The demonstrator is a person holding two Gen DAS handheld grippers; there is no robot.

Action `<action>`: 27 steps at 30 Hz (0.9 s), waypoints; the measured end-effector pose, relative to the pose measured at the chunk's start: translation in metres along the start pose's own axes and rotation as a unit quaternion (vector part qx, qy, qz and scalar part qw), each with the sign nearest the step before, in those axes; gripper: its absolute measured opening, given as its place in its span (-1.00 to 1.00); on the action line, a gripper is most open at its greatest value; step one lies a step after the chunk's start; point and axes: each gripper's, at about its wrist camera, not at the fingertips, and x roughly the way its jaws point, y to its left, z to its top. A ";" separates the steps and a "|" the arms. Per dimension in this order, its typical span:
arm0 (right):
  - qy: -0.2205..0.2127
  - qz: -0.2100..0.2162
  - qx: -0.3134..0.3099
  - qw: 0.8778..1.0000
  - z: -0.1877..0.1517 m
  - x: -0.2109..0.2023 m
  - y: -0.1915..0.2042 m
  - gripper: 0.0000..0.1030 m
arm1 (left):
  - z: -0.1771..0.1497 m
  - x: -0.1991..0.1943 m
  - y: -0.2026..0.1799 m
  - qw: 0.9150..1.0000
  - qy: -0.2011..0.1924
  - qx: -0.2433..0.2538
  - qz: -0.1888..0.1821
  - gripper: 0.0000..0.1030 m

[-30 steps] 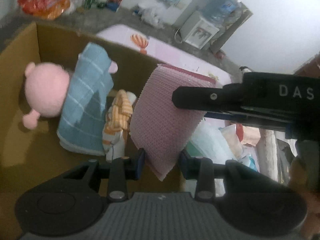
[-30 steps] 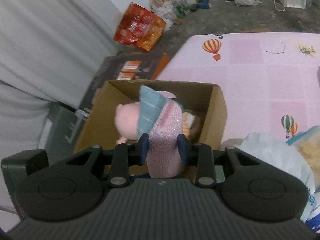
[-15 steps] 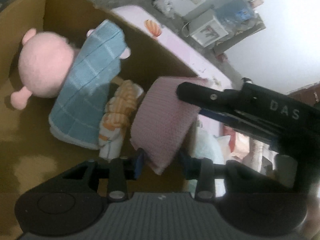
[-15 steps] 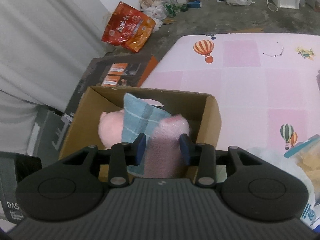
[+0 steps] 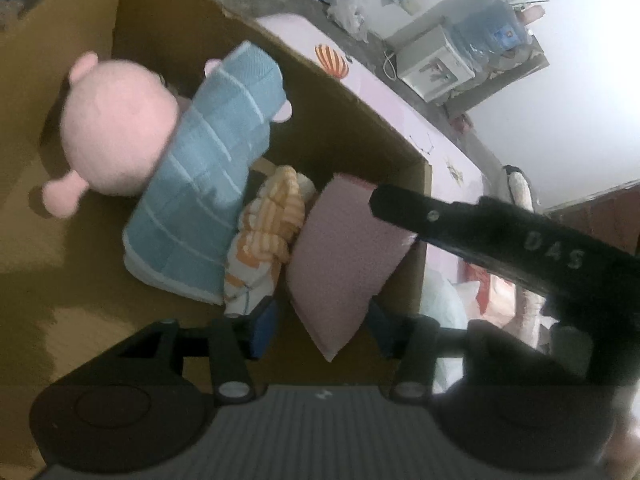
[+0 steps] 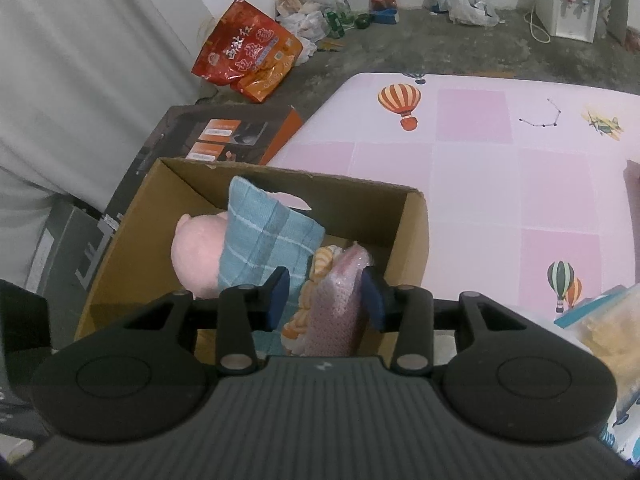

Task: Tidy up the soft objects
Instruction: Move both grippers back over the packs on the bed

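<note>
Pink play mat (image 6: 472, 184) on concrete floor, cardboard box (image 6: 412, 236) at its edge w/ soft items inside.
Pink knit cloth (image 5: 344, 264) stands on edge at box's right end, beside orange-striped cloth (image 5: 276, 216), blue plaid towel (image 5: 212, 184) & pink plush (image 5: 116, 136). Left gripper (image 5: 320, 324) jaws just been opening, pads spread either side of cloth's lower corner, not pressing. Right gripper (image 6: 325, 300) also been opening, jaws apart around cloth's top; right pad's contact w/ the cloth can't be told.
</note>
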 end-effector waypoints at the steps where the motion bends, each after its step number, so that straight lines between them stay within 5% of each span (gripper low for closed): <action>1: 0.002 0.001 0.002 1.000 0.000 0.001 0.000 -0.23 | -0.001 -0.002 -0.001 1.000 -0.003 0.004 0.006 0.01; 18: -0.094 0.053 0.040 0.993 -0.003 -0.060 -0.010 -0.21 | -0.030 -0.069 -0.025 0.991 -0.078 0.086 0.062 0.18; 22: -0.120 0.114 0.054 0.985 -0.028 -0.096 -0.025 -0.19 | -0.051 -0.096 -0.035 0.985 -0.100 0.120 0.068 0.41; 27: -0.157 0.153 0.069 0.973 -0.088 -0.156 -0.060 0.08 | -0.099 -0.133 -0.057 0.969 -0.137 0.195 0.065 0.68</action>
